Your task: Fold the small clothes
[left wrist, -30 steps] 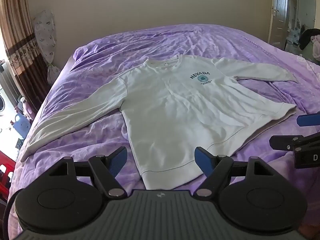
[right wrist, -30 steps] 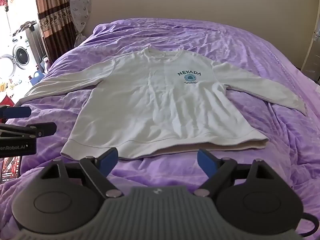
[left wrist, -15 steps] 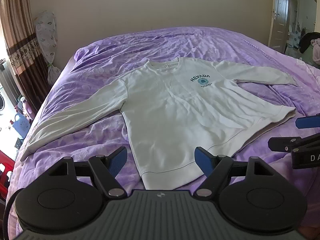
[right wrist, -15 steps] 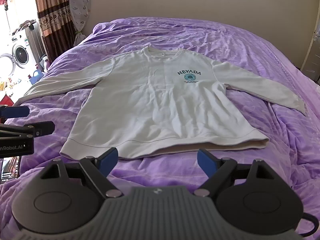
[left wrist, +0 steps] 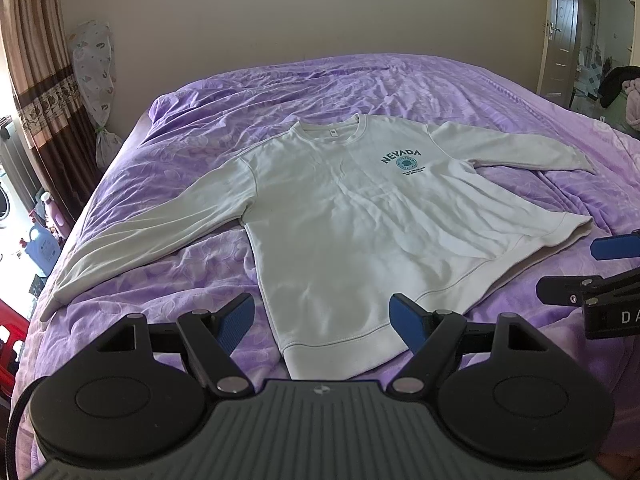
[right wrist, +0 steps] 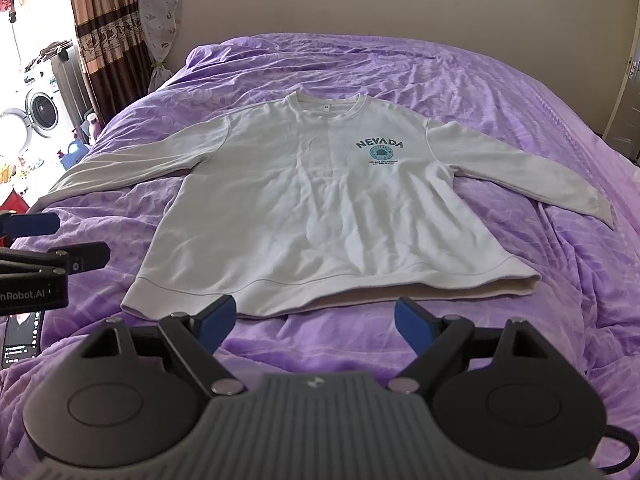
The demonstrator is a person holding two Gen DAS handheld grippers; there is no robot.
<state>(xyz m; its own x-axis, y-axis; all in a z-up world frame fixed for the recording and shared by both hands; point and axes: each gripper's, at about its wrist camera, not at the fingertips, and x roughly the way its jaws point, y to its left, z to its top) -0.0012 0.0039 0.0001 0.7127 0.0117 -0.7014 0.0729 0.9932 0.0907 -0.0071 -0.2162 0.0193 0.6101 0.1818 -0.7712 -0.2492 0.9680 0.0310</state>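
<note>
A white long-sleeved sweatshirt (left wrist: 360, 232) (right wrist: 320, 208) with a teal NEVADA print lies flat and face up on the purple bedspread (left wrist: 280, 92) (right wrist: 440, 80), both sleeves spread out. My left gripper (left wrist: 322, 312) hovers open just before the hem's left corner, nothing between its blue-padded fingers. My right gripper (right wrist: 314, 318) hangs open in front of the hem's middle, empty too. Each gripper shows at the edge of the other's view: the right gripper (left wrist: 600, 272) at the right edge, the left gripper (right wrist: 40, 240) at the left edge.
A patterned curtain (right wrist: 104, 32) and a wrapped standing object (left wrist: 96, 80) are at the bed's far left. A washing machine (right wrist: 36, 112) and bottles (left wrist: 42, 244) sit on the floor left of the bed. A door (left wrist: 560, 32) stands at the far right.
Both grippers have barely shifted; the left wrist view has tilted slightly so the sweatshirt sits a little lower in frame. The sweatshirt has not moved.
</note>
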